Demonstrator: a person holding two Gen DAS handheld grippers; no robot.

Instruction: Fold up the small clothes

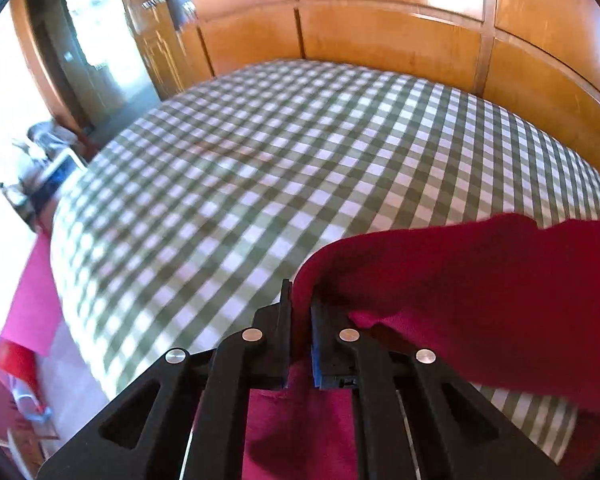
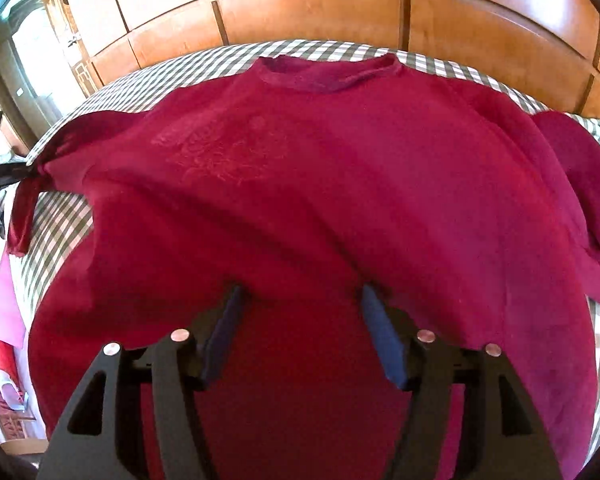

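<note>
Our left tool (image 1: 300, 312) has pinched the red shirt's (image 2: 320, 184) sleeve, right tool (image 2: 300, 300) gapes wide; sleeve probably slips out if we yank, view's blurry.

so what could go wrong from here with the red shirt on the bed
The left gripper pinches only a thin edge of the red shirt, so the fabric could slip free if pulled hard. The right gripper stands open over the hem, holding nothing, so a one-sided pull may drag the shirt askew across the checked bedspread.
</note>
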